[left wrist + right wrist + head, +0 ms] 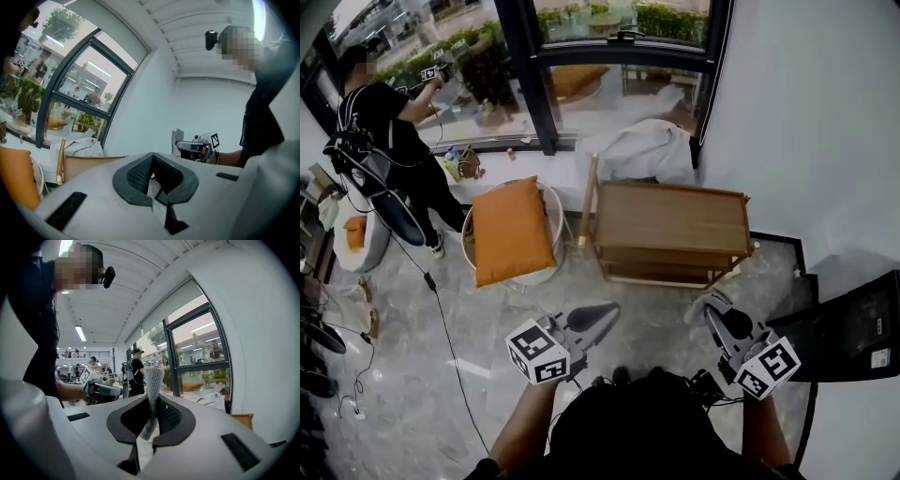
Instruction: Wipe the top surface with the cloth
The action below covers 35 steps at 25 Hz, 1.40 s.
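Observation:
The wooden table stands ahead of me by the white wall, its top bare. My right gripper hovers short of the table's front right corner, shut on a grey cloth. In the right gripper view the cloth sticks up from between the jaws of the right gripper. My left gripper is held level with it to the left, shut with nothing in it. The left gripper view has the left gripper in front, and beyond it the table and the right gripper with the cloth.
A white round chair with an orange cushion stands left of the table. A heap of white fabric lies behind the table by the window. A person stands at the far left, cables trailing over the floor. A black panel leans at right.

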Each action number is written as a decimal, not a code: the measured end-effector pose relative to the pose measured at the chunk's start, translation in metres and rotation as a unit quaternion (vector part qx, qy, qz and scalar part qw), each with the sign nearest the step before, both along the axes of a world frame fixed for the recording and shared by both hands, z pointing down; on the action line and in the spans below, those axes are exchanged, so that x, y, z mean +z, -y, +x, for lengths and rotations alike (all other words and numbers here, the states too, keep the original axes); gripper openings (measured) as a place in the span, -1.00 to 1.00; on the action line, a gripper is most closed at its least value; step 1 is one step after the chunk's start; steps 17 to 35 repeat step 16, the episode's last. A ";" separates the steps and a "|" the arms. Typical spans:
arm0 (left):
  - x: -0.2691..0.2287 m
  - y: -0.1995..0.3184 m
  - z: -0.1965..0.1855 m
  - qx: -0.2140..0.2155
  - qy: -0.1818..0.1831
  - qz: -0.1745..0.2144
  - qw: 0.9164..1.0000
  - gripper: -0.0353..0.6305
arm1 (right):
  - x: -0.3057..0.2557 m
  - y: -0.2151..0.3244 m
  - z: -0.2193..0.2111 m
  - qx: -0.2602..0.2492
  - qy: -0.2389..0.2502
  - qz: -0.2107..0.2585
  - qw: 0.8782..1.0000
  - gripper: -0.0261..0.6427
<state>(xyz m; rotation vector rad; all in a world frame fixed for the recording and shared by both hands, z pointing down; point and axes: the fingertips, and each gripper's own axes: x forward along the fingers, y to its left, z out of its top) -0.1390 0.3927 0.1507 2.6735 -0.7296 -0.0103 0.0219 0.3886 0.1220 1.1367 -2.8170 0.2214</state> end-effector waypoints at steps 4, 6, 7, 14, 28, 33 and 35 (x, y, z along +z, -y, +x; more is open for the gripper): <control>0.004 -0.007 -0.002 0.010 0.000 -0.003 1.000 -0.86 | -0.001 0.004 -0.012 -0.017 -0.003 0.006 1.000 -0.82; 0.000 -0.008 -0.003 0.013 -0.003 0.003 1.000 -0.86 | -0.003 0.004 -0.019 -0.024 -0.006 0.012 1.000 -0.82; -0.003 -0.008 -0.003 0.017 -0.005 0.008 1.000 -0.86 | -0.004 0.003 -0.022 -0.028 -0.007 0.016 0.999 -0.82; -0.006 -0.011 0.002 0.048 -0.013 0.018 0.999 -0.86 | 0.002 0.006 -0.029 -0.033 -0.015 0.010 0.999 -0.82; -0.004 -0.012 0.004 0.054 -0.016 0.015 0.998 -0.86 | 0.006 0.007 -0.028 -0.033 -0.019 0.005 0.999 -0.82; -0.004 -0.012 0.004 0.054 -0.016 0.015 0.998 -0.86 | 0.006 0.007 -0.028 -0.033 -0.019 0.005 0.999 -0.82; -0.004 -0.012 0.004 0.054 -0.016 0.015 0.998 -0.86 | 0.006 0.007 -0.028 -0.033 -0.019 0.005 0.999 -0.82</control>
